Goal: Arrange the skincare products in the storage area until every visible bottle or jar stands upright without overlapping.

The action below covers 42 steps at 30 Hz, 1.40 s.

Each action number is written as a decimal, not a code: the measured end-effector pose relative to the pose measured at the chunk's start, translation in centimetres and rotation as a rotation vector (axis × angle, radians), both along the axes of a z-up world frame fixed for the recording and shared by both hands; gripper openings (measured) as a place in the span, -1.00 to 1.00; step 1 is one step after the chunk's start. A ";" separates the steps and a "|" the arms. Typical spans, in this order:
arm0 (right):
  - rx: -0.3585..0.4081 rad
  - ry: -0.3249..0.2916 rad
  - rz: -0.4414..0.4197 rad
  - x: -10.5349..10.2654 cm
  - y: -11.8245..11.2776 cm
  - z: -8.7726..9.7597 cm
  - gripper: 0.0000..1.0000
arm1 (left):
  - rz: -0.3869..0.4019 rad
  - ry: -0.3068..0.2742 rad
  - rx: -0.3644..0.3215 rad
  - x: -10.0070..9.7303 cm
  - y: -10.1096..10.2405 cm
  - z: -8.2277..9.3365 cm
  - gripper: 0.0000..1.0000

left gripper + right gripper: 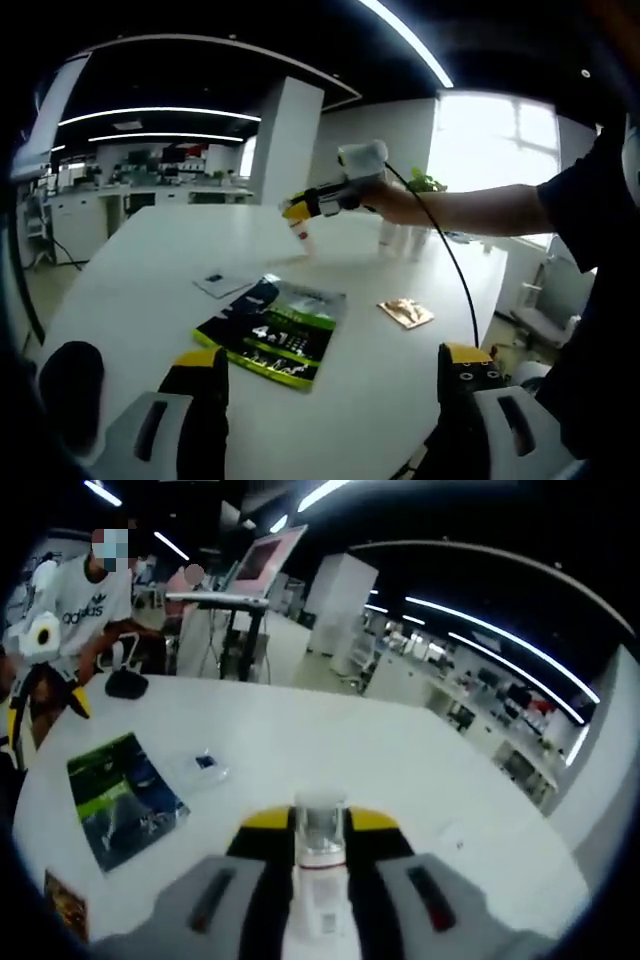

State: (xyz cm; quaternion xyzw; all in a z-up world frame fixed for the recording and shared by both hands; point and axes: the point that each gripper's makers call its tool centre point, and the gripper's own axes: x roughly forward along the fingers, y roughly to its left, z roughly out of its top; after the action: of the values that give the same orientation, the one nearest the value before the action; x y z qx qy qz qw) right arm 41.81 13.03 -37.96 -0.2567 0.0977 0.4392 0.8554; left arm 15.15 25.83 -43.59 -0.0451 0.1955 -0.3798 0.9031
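Observation:
My right gripper is shut on a small white bottle with a clear cap, held upright above the white table. In the left gripper view the same gripper comes in from the right in a person's hand, the bottle hanging from its yellow tips over the table's far side. Two or three pale bottles stand upright further back on the table. My left gripper is open near the table's front edge with nothing between its jaws; it also appears far left.
A green and black packet lies flat mid-table. Beside it are a small clear sachet and a copper-coloured sachet. A black object rests at the table's edge near a seated person.

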 end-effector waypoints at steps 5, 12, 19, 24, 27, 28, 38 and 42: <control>0.108 -0.002 -0.043 0.1 -0.5 1.5 -0.66 | 0.000 -0.001 0.000 0.0 -0.1 0.1 0.75; 0.284 0.063 -0.049 -0.9 -0.3 2.5 -0.66 | 0.002 0.000 0.003 -0.1 -0.1 0.0 0.75; 0.364 0.092 -0.011 -2.3 -0.4 2.1 -0.66 | 0.004 0.003 0.007 -0.1 0.0 0.0 0.76; 0.392 0.085 0.004 -2.7 -0.5 2.1 -0.66 | -0.002 -0.001 0.006 -0.1 -0.3 0.1 0.76; 0.427 0.096 0.017 -3.0 -0.3 2.4 -0.66 | -0.004 0.000 0.008 -0.2 -0.4 0.1 0.75; 0.431 0.101 0.020 -3.0 -0.3 2.4 -0.66 | -0.004 0.002 0.009 -0.2 -0.4 0.0 0.75; 0.548 0.171 0.083 -4.2 0.5 2.1 -0.66 | -0.001 0.003 0.011 -0.4 -0.3 0.0 0.75; 0.553 0.177 0.093 -4.3 0.7 1.9 -0.65 | 0.000 0.006 0.015 -0.4 -0.2 -0.1 0.75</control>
State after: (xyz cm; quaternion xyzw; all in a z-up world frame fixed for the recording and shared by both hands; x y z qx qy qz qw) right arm 37.49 13.73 -36.05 0.0212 0.0368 0.5088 0.8598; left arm 14.71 25.60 -43.66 -0.0397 0.2009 -0.3780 0.9029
